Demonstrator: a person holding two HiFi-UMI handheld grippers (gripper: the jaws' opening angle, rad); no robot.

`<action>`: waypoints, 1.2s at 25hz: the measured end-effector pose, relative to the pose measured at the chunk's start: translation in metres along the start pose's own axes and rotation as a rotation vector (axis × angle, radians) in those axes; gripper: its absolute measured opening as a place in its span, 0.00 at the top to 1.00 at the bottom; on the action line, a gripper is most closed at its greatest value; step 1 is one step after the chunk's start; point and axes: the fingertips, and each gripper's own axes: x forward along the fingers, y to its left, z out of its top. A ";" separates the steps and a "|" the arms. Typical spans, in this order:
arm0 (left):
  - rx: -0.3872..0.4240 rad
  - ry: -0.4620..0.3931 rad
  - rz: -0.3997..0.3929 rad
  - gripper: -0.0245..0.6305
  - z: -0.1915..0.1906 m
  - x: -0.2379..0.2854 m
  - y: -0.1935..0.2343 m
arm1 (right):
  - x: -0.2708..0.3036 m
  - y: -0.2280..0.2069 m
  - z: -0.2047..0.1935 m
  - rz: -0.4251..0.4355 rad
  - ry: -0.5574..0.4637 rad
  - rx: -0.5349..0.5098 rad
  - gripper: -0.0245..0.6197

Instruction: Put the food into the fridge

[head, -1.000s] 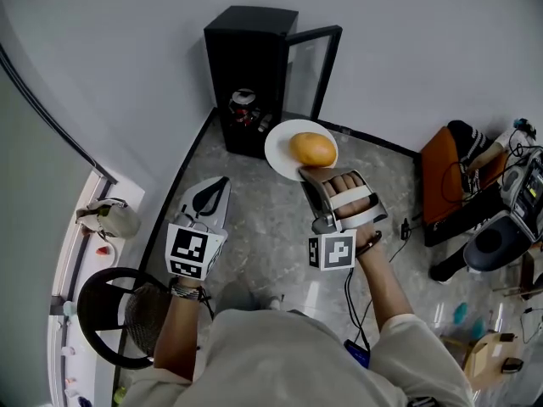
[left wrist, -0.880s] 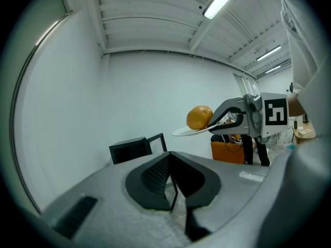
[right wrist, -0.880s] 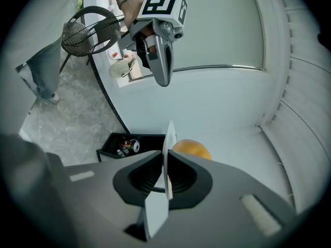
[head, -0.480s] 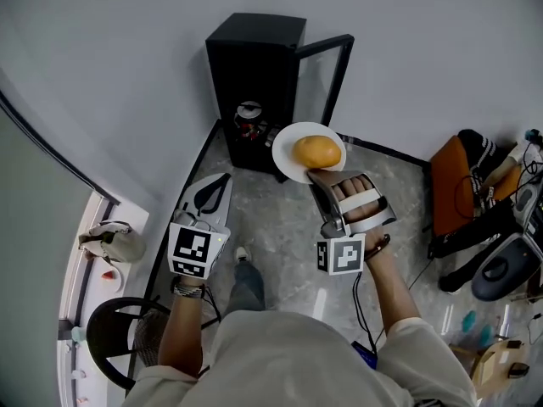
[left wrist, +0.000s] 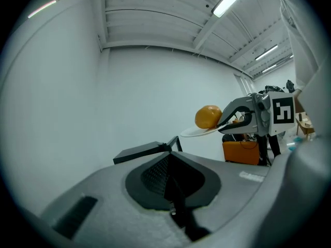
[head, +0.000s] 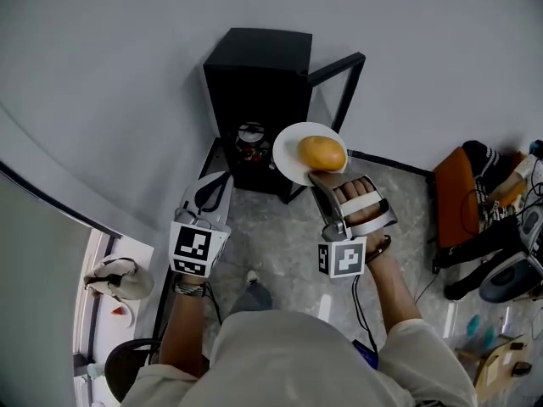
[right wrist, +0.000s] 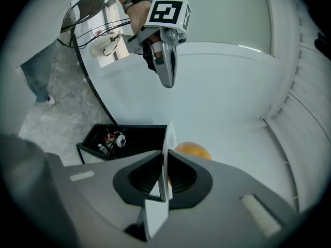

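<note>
Both grippers moved nearer fridge [head: 254,83], door open. Right gripper [head: 312,175] pinched rim of plate [head: 288,158] bearing orange [head: 321,152], just before opening. Left gripper [head: 219,181] jaws pressed together, empty. Step: carrying. Next move likely called for level slide onto free shelf.

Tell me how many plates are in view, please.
1: a white plate, gripped at its rim by the right gripper, carries a round orange food before the open fridge. The fridge's dark inside may hide more.
</note>
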 end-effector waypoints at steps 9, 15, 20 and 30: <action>-0.032 0.021 0.013 0.96 -0.020 0.034 0.061 | 0.075 -0.007 0.011 0.016 -0.013 0.005 0.91; -0.039 0.031 0.014 0.96 -0.031 0.053 0.089 | 0.110 -0.012 0.016 0.016 -0.016 0.005 0.91; -0.044 0.040 0.021 0.96 -0.039 0.061 0.111 | 0.134 -0.016 0.023 0.019 -0.023 -0.006 0.91; -0.047 0.049 0.001 0.96 -0.056 0.077 0.144 | 0.178 -0.016 0.035 0.027 -0.020 -0.013 0.91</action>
